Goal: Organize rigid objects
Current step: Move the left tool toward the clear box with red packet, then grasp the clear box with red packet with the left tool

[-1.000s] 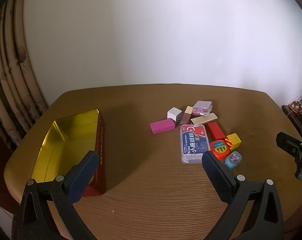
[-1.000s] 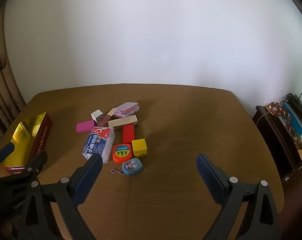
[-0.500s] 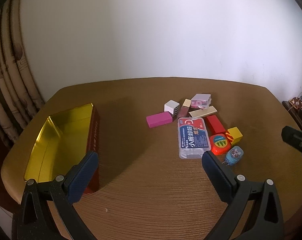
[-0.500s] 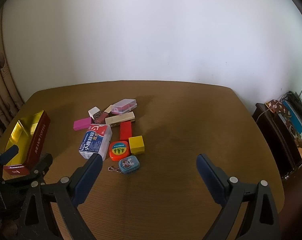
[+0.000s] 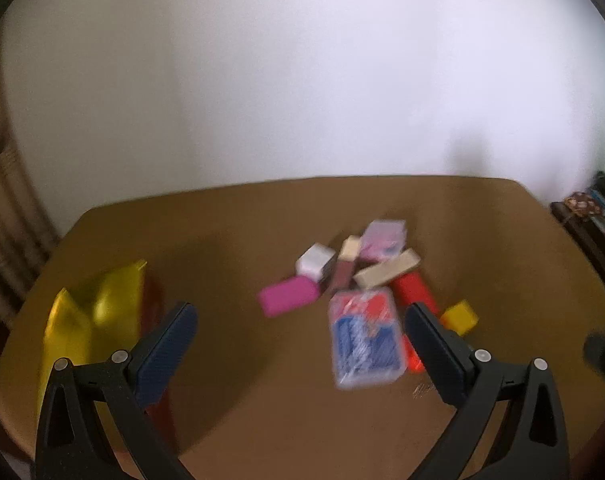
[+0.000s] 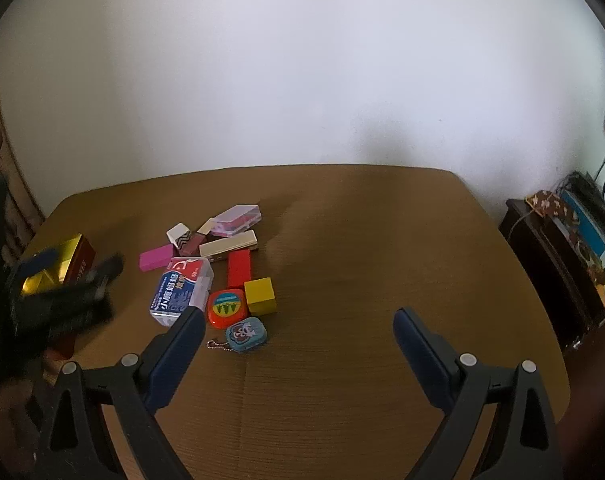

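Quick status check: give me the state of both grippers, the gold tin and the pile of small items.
left gripper: open, empty.
right gripper: open, empty.
gold tin: lid off, nothing visible inside.
clear pink case: closed.
blue-label box: lying flat on table.
yellow cube: on table, outside tin.

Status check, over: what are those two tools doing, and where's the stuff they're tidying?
Left tool open, empty. Right tool open, empty. Small items clustered loose on table; gold tin at left edge. Nothing blocking.
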Motion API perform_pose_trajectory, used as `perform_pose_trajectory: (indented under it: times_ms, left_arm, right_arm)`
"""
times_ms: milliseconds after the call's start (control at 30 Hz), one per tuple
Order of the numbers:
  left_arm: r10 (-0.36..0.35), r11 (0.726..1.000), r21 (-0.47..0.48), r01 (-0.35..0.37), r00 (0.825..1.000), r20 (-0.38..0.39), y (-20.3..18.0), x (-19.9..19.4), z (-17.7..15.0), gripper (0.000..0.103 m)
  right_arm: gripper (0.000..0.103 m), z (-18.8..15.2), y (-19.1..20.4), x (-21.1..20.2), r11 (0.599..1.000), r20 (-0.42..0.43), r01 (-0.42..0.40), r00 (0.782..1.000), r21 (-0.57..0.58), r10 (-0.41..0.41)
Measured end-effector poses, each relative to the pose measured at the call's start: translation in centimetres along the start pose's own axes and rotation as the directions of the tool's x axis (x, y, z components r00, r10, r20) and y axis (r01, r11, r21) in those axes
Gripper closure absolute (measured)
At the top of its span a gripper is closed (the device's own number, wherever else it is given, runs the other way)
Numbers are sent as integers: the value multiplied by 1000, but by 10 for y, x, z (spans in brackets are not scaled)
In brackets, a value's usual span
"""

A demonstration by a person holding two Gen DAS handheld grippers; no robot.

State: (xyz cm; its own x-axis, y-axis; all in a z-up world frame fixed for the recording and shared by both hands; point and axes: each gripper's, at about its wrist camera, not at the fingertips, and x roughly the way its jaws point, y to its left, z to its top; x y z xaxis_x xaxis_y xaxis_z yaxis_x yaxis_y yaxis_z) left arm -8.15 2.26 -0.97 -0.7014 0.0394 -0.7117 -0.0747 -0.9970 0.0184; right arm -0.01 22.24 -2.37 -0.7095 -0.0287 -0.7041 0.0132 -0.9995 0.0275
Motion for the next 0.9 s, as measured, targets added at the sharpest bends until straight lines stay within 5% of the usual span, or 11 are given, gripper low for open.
perform_pose_trajectory:
  times_ms: [100,267,600,700,833,900]
  left_arm:
    - [-63,997,39,63,998,-6,-14,20,18,0]
    - [-25,977,211,32,999,-35,-48,79,46,0]
    - [-88,968,212,131,975,-204,-72,166,80,1]
    - [-85,964,224,141,967,-240,-71,183,85,11]
    - [-101,958,222,179,941,-322,-69,195,81,53]
    - [-100,957,224,182,937,-336,-66,193,79,53]
  right_arm:
    - [5,0,-4,4,1000,10,-2,1000,9,2]
    - [5,-1,-8,9,1000,9,7,1000,0,-7]
    - [5,-7,-10,20,1000,-58,-17,998,16,18]
    - [5,-8,-12,23,999,-68,-25,997,20,27]
    - [5,-10,-15,30,999,-103,-25,994,27,27]
    - [5,-11,-17,33,999,-105,-17,994,31,20]
